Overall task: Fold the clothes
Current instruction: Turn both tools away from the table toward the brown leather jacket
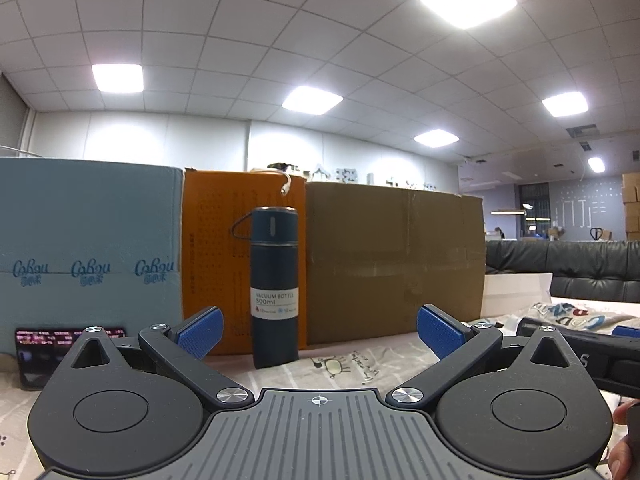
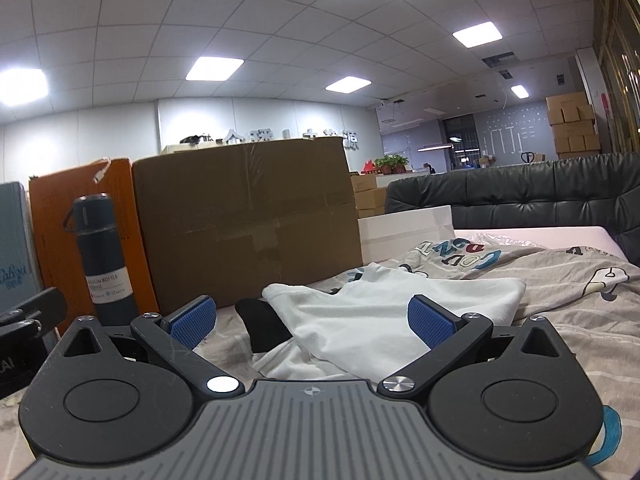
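Observation:
A white garment [image 2: 380, 316] lies crumpled on the printed bed sheet [image 2: 560, 280], with a black piece of cloth [image 2: 264, 324] under its left side. My right gripper [image 2: 312, 320] is open and empty, low over the sheet, with the garment between and beyond its blue pads [image 2: 430, 326]. My left gripper [image 1: 320, 330] is open and empty, facing a dark vacuum bottle [image 1: 275, 284]; no garment shows between its fingers. The right gripper's body shows at the right edge of the left wrist view [image 1: 580, 350].
Behind the bed stand a brown cardboard box [image 2: 248, 216], an orange box [image 1: 216, 256] and a blue box [image 1: 88, 240]. A phone [image 1: 32, 356] leans at the blue box. A white box [image 2: 404, 232] and a black sofa [image 2: 540, 196] lie to the right.

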Tool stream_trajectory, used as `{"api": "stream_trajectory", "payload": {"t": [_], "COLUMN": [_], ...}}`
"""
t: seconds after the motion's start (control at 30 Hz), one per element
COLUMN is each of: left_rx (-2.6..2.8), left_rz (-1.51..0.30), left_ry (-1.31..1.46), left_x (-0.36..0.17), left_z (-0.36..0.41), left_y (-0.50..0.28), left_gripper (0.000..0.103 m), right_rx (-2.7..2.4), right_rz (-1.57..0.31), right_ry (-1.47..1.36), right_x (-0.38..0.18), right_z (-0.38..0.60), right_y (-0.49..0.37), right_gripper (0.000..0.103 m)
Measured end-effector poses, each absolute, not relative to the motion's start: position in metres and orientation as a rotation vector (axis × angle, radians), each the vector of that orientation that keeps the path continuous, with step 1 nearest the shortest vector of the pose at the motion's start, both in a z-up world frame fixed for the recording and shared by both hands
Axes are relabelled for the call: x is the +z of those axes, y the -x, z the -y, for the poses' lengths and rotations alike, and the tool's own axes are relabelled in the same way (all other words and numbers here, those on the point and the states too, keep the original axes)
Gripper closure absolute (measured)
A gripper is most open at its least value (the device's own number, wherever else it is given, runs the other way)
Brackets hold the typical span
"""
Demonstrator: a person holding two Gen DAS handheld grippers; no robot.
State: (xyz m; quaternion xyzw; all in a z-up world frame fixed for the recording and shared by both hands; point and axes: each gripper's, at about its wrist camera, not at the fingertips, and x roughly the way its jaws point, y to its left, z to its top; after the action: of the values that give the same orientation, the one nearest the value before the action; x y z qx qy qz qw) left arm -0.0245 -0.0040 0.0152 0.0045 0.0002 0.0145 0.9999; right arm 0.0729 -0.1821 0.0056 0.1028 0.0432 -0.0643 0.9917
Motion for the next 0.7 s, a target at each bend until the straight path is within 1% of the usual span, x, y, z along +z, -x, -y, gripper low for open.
{"api": "stream_trajectory", "payload": {"t": [0.2,0.4,0.53,0.7], "left_rx": [0.055,0.092,0.120,0.197], "left_rz": [0.045,0.118,0.180,0.205], "left_ry": [-0.001,-0.021,-0.005,0.020], "left_x": [0.031,0.050,0.067,0.089], "left_z": [0.011,0.011,-0.003,-0.040], "left_y": [0.056,0.106,0.148,0.197], "left_gripper": [0.000,0.000,0.000,0.000], "right_rx": [-0.094,0.007,0.136,0.329], "right_rz": [-0.055,-0.033,0.003,0.062], "right_ry": [-0.260,-0.297,-0.292,-0.266], "right_x": [0.030,0.058,0.084,0.118], "right_z": [0.193,0.193,0.179,0.142], "right_y": [-0.045,0.002,0.040,0.088], "right_gripper": [0.000,0.000,0.000,0.000]}}
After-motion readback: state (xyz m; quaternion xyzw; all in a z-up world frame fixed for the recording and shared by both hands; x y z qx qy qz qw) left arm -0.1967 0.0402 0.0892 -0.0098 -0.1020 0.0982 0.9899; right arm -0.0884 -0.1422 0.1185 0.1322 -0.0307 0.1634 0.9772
